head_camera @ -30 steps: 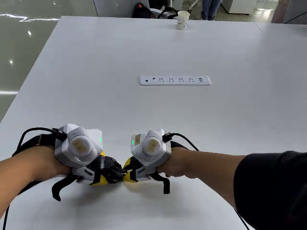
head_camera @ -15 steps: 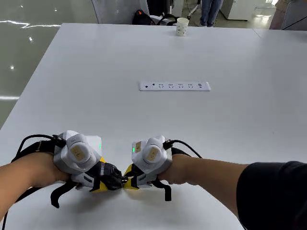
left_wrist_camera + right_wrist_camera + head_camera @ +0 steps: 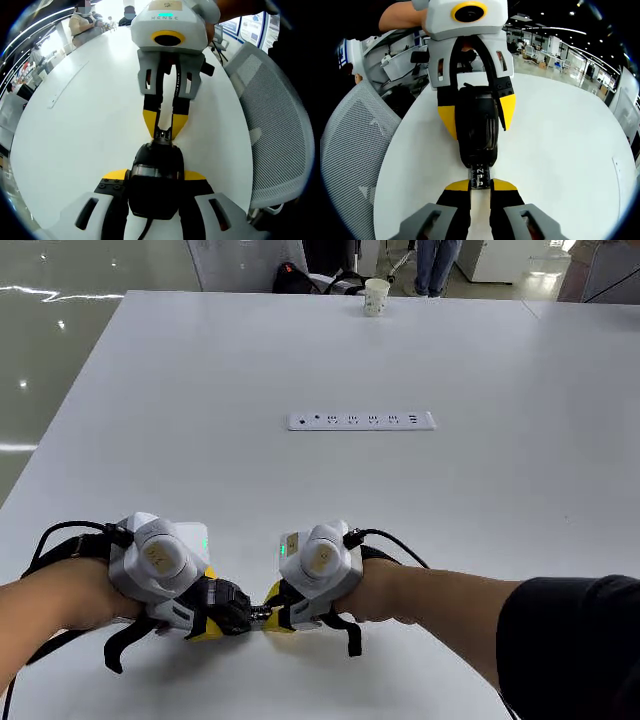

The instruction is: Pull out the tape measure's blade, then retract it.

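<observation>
The tape measure (image 3: 229, 604) is a black case held low over the white table (image 3: 330, 500), near its front edge. My left gripper (image 3: 214, 618) is shut on the case (image 3: 156, 176), one yellow-tipped finger on each side. My right gripper (image 3: 272, 614) faces it from the right and is shut on the blade's end (image 3: 480, 177), where a "2" shows. Only a very short piece of blade (image 3: 261, 612) spans the gap between case and right fingertips (image 3: 178, 120). In the right gripper view the case (image 3: 478, 129) sits upright just beyond my jaws.
A white power strip (image 3: 362, 421) lies mid-table, well beyond the grippers. A paper cup (image 3: 376, 296) stands at the far edge. A grey mesh chair (image 3: 280, 130) is behind the table's near side. People stand in the background.
The head camera has tilted a little. The two grippers have drawn slightly apart, and a short bit of blade now shows between them.
</observation>
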`<state>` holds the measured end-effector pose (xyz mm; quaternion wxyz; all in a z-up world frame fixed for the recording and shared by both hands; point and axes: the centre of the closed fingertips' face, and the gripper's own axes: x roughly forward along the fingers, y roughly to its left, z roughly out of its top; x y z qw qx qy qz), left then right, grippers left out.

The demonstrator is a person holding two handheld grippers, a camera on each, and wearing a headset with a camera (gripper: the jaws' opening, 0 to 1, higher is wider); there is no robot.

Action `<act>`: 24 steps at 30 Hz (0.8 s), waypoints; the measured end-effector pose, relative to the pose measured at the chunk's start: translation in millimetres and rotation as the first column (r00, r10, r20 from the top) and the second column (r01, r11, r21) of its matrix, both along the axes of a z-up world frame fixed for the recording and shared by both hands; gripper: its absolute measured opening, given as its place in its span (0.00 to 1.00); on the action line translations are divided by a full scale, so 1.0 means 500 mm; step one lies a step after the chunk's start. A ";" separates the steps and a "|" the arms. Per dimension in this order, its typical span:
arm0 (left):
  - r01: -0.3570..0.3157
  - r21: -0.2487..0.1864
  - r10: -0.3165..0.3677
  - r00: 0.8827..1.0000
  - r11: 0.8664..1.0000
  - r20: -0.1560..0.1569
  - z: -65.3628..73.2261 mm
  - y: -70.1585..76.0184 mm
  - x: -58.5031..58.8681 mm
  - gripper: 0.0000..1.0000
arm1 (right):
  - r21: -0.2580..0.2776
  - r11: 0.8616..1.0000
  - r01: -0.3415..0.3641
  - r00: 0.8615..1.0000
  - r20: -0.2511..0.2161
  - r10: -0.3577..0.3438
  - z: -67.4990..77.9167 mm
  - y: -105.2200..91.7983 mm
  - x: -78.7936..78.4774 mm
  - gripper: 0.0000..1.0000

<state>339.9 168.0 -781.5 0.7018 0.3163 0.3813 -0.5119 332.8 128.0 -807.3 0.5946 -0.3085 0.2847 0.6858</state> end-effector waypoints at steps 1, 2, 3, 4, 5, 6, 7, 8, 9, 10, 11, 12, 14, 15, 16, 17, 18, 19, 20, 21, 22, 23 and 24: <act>0.000 -0.001 0.000 1.000 1.000 0.000 0.000 0.000 -0.001 0.33 | -0.001 1.000 0.002 1.000 -0.002 -0.002 0.000 -0.002 0.000 0.10; -0.001 -0.003 0.001 1.000 1.000 -0.001 0.000 0.000 0.000 0.33 | -0.002 1.000 0.004 1.000 -0.004 -0.004 0.000 -0.003 0.001 0.10; -0.003 -0.003 0.003 1.000 1.000 -0.001 0.000 0.000 -0.001 0.33 | -0.002 1.000 0.004 1.000 -0.004 -0.004 0.000 -0.005 0.001 0.10; -0.003 -0.003 0.003 1.000 1.000 -0.001 0.000 0.000 -0.001 0.33 | -0.004 1.000 0.002 1.000 -0.003 -0.002 0.000 -0.007 0.001 0.10; -0.003 -0.002 0.003 1.000 1.000 0.000 0.000 0.000 -0.001 0.33 | -0.006 1.000 0.001 1.000 -0.001 -0.001 0.000 -0.009 0.001 0.10; -0.003 -0.002 0.003 1.000 1.000 0.000 0.000 0.000 -0.001 0.33 | -0.007 1.000 0.002 1.000 -0.001 -0.002 0.000 -0.010 0.001 0.10; -0.003 -0.002 0.003 1.000 1.000 0.000 0.000 0.000 -0.001 0.33 | -0.007 1.000 0.006 1.000 -0.002 -0.006 0.000 -0.012 0.002 0.10; -0.003 -0.002 0.003 1.000 1.000 0.000 0.000 0.000 -0.001 0.33 | -0.006 1.000 0.008 1.000 -0.003 -0.008 0.000 -0.012 0.002 0.10; -0.003 -0.002 0.003 1.000 1.000 0.000 0.000 0.001 -0.001 0.33 | -0.007 1.000 0.011 1.000 -0.005 -0.012 0.000 -0.014 0.002 0.10; -0.003 -0.002 0.003 1.000 1.000 0.000 0.000 0.000 -0.001 0.33 | -0.008 1.000 0.013 1.000 -0.006 -0.013 0.000 -0.014 0.003 0.10; -0.002 -0.002 0.002 1.000 1.000 0.001 0.000 0.000 -0.002 0.33 | -0.007 1.000 0.016 1.000 -0.008 -0.016 0.000 -0.015 0.003 0.10; -0.002 -0.001 0.002 1.000 1.000 0.001 0.000 0.000 -0.001 0.33 | -0.008 1.000 0.017 1.000 -0.009 -0.017 0.000 -0.015 0.004 0.10; -0.004 0.000 0.004 1.000 1.000 0.001 0.000 0.000 -0.002 0.33 | -0.009 1.000 0.020 1.000 -0.011 -0.020 0.000 -0.017 0.004 0.10; -0.004 0.000 0.004 1.000 1.000 0.001 0.000 0.001 -0.002 0.33 | -0.010 1.000 0.020 1.000 -0.011 -0.020 -0.001 -0.018 0.004 0.10; -0.005 0.001 0.005 1.000 1.000 0.001 0.000 0.001 -0.002 0.33 | -0.011 1.000 0.020 1.000 -0.010 -0.020 -0.001 -0.018 0.004 0.10; -0.004 0.001 0.004 1.000 1.000 0.001 0.000 0.001 -0.003 0.33 | -0.012 1.000 0.019 1.000 -0.010 -0.019 -0.001 -0.019 0.004 0.10; -0.005 0.001 0.005 1.000 1.000 0.002 0.000 0.001 -0.002 0.33 | -0.014 1.000 0.020 1.000 -0.010 -0.020 -0.001 -0.020 0.004 0.10; -0.006 0.002 0.006 1.000 1.000 0.001 0.000 0.001 -0.002 0.33 | -0.015 1.000 0.020 1.000 -0.010 -0.020 -0.001 -0.021 0.004 0.10; -0.006 0.004 0.006 1.000 1.000 0.002 -0.001 0.001 -0.002 0.33 | -0.018 1.000 0.020 1.000 -0.008 -0.020 -0.001 -0.023 0.004 0.10; -0.006 0.005 0.006 1.000 1.000 0.002 0.000 0.001 -0.002 0.33 | -0.019 1.000 0.021 1.000 -0.009 -0.021 -0.001 -0.024 0.005 0.10; -0.006 0.006 0.006 1.000 1.000 0.002 0.000 0.001 -0.002 0.33 | -0.021 1.000 0.021 1.000 -0.009 -0.021 -0.001 -0.026 0.005 0.10; -0.008 0.004 0.008 1.000 1.000 0.001 0.000 0.001 -0.002 0.33 | -0.021 1.000 0.021 1.000 -0.007 -0.021 -0.001 -0.027 0.005 0.10; -0.009 0.003 0.009 1.000 1.000 0.001 0.000 0.001 -0.002 0.33 | -0.023 0.999 0.023 1.000 -0.007 -0.023 -0.001 -0.029 0.005 0.10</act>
